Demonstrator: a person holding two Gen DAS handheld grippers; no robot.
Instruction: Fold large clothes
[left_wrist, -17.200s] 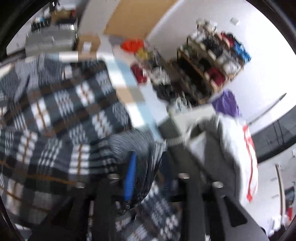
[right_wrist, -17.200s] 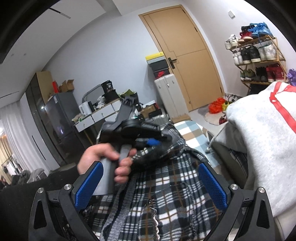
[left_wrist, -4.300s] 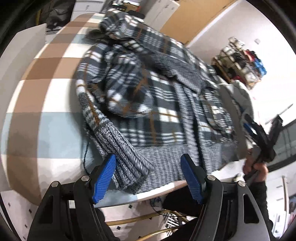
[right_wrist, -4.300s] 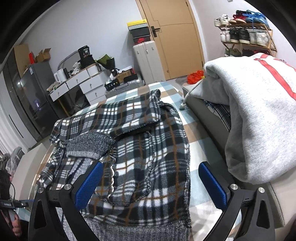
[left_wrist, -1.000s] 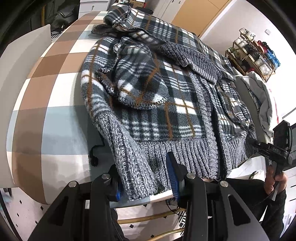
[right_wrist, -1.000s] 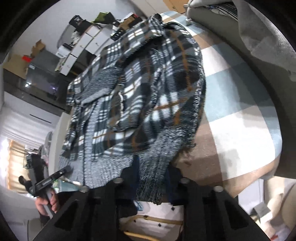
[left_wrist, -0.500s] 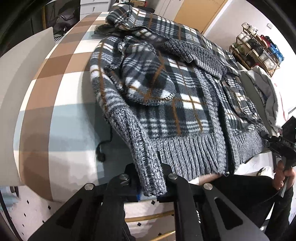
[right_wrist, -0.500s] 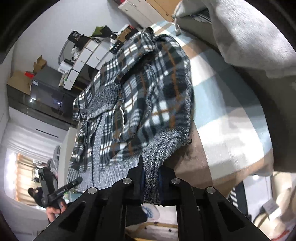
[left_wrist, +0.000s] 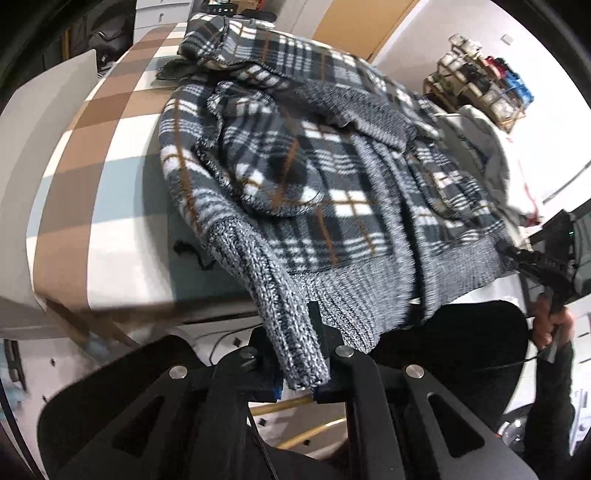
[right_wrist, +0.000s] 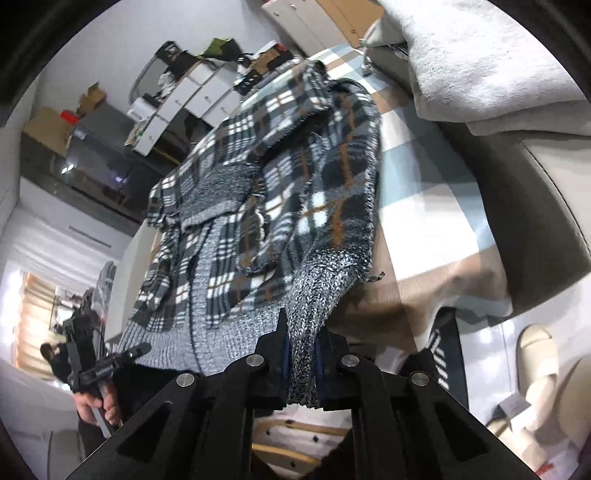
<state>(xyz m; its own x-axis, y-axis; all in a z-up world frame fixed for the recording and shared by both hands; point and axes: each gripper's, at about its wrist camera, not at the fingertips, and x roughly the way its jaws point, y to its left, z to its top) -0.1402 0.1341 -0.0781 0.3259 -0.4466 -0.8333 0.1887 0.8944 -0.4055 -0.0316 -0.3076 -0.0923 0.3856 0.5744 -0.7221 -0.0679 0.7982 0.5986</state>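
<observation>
No readable text, label or number shows in either view — all blurred.

Both wrist views look close along their tongs, sharing the plaid jacket (left_wrist: 314, 177).

I'm in a lived-in home, prob a studio apt: shoe rack (left_wrist: 480, 92) w/ sneakers by a wooden door (left_wrist: 354, 26), white drawer unit (right_wrist: 192, 99) piled w/ clutter, cardboard boxes (right_wrist: 48, 125), checked tablecloth (left_wrist: 92, 147), slipper (right_wrist: 535, 365) on floor.
</observation>
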